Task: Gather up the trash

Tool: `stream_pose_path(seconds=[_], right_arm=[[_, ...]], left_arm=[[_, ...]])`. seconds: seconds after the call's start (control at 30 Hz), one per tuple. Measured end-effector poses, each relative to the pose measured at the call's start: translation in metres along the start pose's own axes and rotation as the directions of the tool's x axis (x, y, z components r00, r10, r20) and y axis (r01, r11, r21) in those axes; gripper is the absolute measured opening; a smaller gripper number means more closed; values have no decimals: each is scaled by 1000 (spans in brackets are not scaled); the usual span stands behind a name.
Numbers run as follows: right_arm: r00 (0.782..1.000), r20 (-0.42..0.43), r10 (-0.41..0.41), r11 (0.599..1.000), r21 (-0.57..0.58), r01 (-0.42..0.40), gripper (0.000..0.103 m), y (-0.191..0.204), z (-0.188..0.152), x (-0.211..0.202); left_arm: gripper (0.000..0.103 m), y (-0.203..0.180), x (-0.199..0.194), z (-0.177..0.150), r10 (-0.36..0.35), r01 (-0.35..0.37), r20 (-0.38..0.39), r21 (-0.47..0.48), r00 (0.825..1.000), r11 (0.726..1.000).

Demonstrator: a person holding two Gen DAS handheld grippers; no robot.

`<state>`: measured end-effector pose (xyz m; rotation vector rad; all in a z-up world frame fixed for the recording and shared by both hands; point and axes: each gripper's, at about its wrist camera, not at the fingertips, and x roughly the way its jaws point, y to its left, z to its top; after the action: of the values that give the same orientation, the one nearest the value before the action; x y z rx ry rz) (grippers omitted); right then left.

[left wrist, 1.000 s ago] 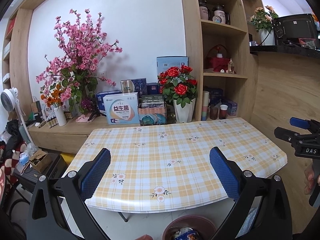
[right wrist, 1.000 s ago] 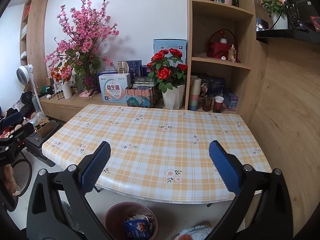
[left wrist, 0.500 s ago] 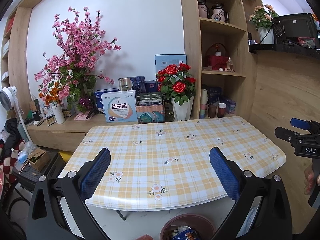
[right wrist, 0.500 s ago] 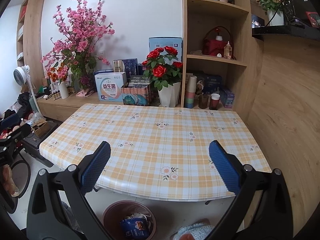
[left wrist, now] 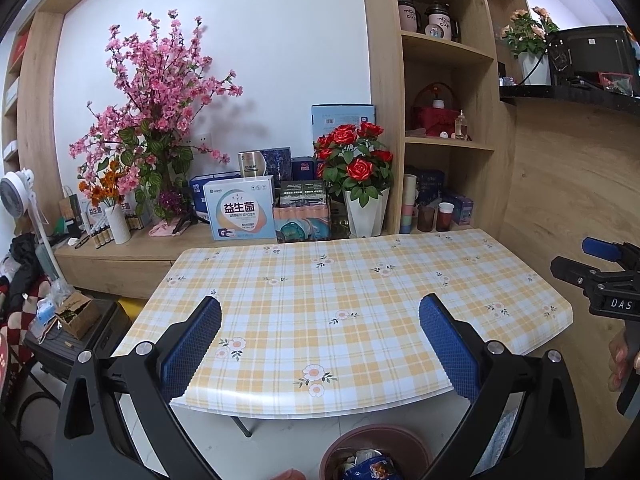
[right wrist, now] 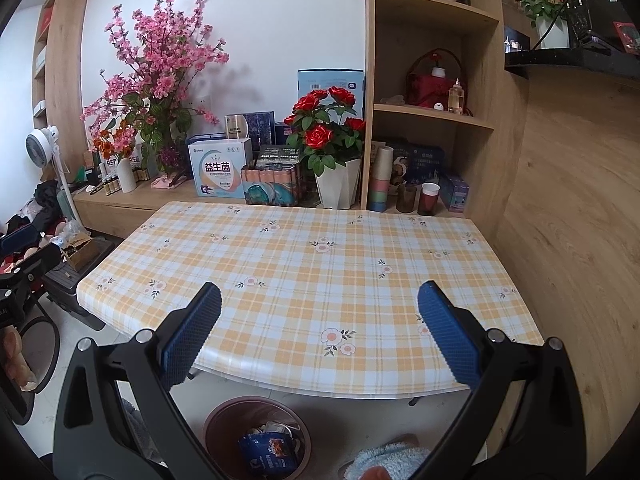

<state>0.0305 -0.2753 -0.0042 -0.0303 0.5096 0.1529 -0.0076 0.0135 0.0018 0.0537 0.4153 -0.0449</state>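
Note:
A brown trash bin (right wrist: pixel 256 438) stands on the floor under the near edge of the table (right wrist: pixel 312 264); it holds a blue wrapper (right wrist: pixel 266 454) and other scraps. The bin also shows in the left wrist view (left wrist: pixel 374 454). The table (left wrist: pixel 360 300) has a yellow plaid cloth with nothing on it. My left gripper (left wrist: pixel 320 344) is open and empty above the table's near edge. My right gripper (right wrist: pixel 319 340) is open and empty, also above the near edge. The right gripper also shows in the left wrist view (left wrist: pixel 600 276) at the far right.
Behind the table a low shelf carries a rose pot (right wrist: pixel 332 152), boxes (right wrist: pixel 220 172), pink blossoms (right wrist: pixel 160 76) and cups (right wrist: pixel 428 198). A wooden wall (right wrist: pixel 580 240) stands on the right. A fan (right wrist: pixel 40 148), a suitcase and clutter stand on the left floor.
Both grippers have drawn back and risen a little from the table, so more of the bin and floor shows. Both stay open and empty.

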Motion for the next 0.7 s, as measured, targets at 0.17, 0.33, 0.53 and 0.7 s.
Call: stream_pose_path(seconds=[0.17, 0.33, 0.53, 0.7], right_arm=[[1000, -3, -2, 1000, -1, 2, 97, 2, -1, 0], [1000, -3, -2, 1000, -2, 2, 97, 2, -1, 0], [1000, -12, -3, 1000, -4, 3, 97, 3, -4, 3], [1000, -19, -3, 1000, -7, 3, 97, 4, -6, 5]], left_arm=[[97, 2, 0, -1, 0, 0, -2, -3, 1000, 1000], [97, 3, 0, -1, 3, -3, -3, -2, 1000, 1000], [97, 5, 0, -3, 3, -3, -8, -1, 1000, 1000], [97, 6, 1, -4, 7, -7, -8, -1, 1000, 1000]])
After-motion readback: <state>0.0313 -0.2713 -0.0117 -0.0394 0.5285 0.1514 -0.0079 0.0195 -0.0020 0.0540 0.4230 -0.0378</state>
